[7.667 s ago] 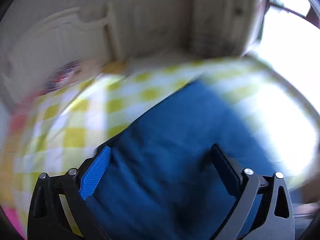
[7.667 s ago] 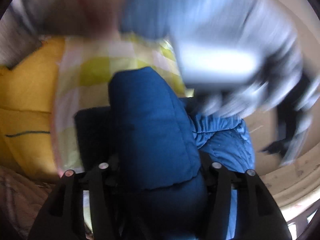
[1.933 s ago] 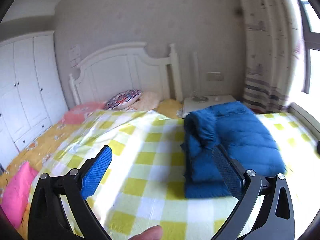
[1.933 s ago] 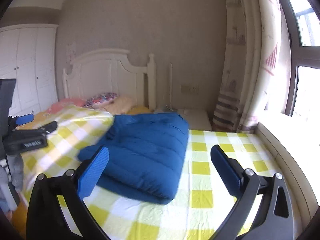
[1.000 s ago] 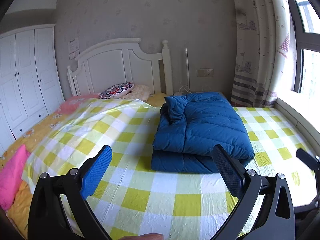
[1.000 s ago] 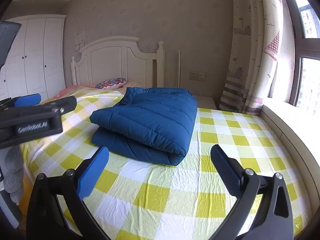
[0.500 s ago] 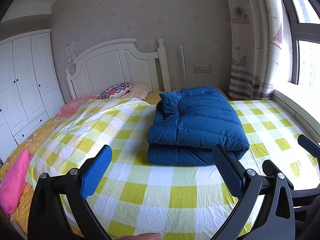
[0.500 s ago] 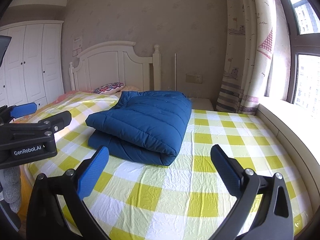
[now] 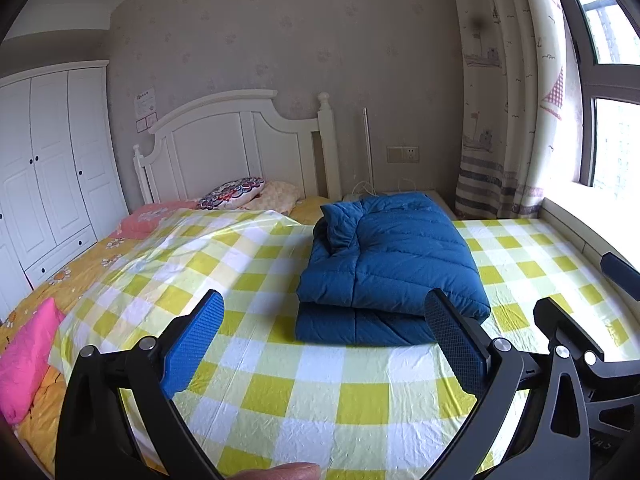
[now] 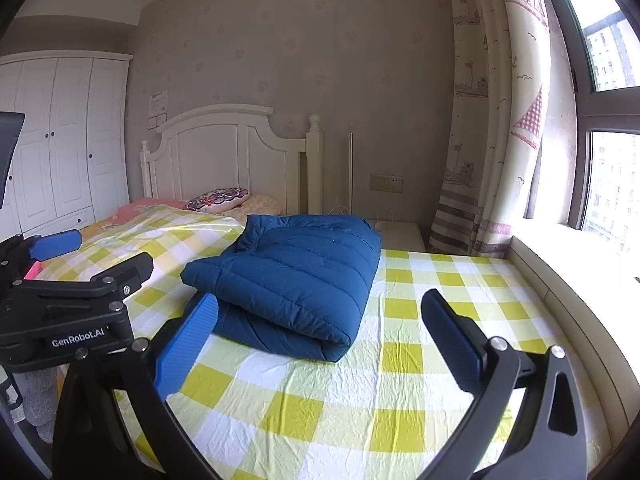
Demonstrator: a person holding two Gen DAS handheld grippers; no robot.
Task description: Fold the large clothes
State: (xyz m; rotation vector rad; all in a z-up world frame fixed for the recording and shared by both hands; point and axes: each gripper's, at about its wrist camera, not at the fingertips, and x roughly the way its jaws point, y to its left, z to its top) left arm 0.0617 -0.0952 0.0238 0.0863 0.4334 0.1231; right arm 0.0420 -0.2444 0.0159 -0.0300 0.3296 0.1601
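Ahead of both tongs, a folded blue down jacket [image 9: 390, 268] [image 10: 292, 280] lies on the yellow-checked bed sheet [image 9: 304, 392] [image 10: 400, 392], well apart from either tool. Left tongs [image 9: 324, 344]: spread wide, holding nothing, the jacket beyond and slightly toward the right finger. Right tongs [image 10: 316, 340]: likewise spread wide and empty, the jacket beyond its left finger. Farther back stand a white headboard [image 9: 236, 148] and patterned pillow [image 9: 232, 192]; a curtain [image 10: 488, 140] hangs to the right.
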